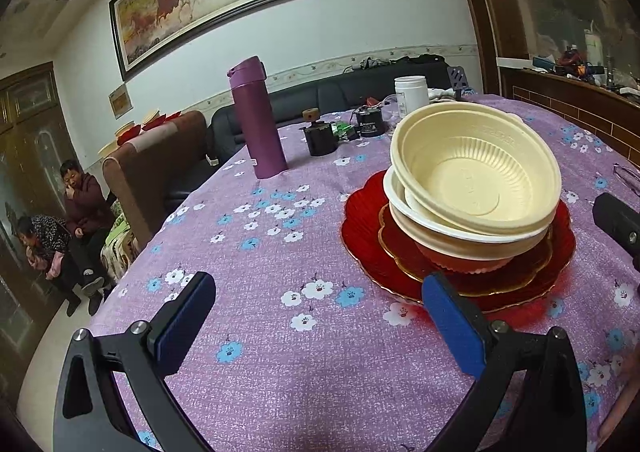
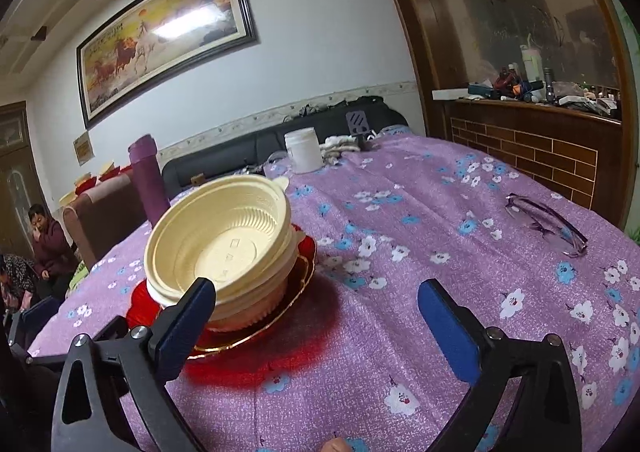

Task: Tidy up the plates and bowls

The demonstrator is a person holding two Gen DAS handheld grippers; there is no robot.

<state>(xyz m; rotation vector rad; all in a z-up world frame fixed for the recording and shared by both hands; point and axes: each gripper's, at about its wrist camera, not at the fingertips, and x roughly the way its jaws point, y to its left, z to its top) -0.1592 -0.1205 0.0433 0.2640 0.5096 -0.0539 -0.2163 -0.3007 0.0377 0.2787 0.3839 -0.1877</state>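
Note:
A stack stands on the purple flowered tablecloth: red scalloped plates (image 1: 360, 244) with gold rims at the bottom, a red-sided bowl, then a white bowl (image 1: 420, 223), and a cream ribbed bowl (image 1: 476, 171) tilted on top. My left gripper (image 1: 316, 296) stands open just left of the stack, its right pad in front of the plate rim. In the right wrist view the cream bowl (image 2: 224, 236) and the red plates (image 2: 140, 304) lie at left; my right gripper (image 2: 316, 302) is open, its left finger in front of the stack, nothing between the pads.
A purple flask (image 1: 258, 119), a black cup (image 1: 320, 137), a small black can (image 1: 370, 123) and a white jar (image 2: 303, 151) stand at the table's far side. Glasses (image 2: 548, 223) lie at right. Two people sit at far left near a sofa (image 1: 280, 107).

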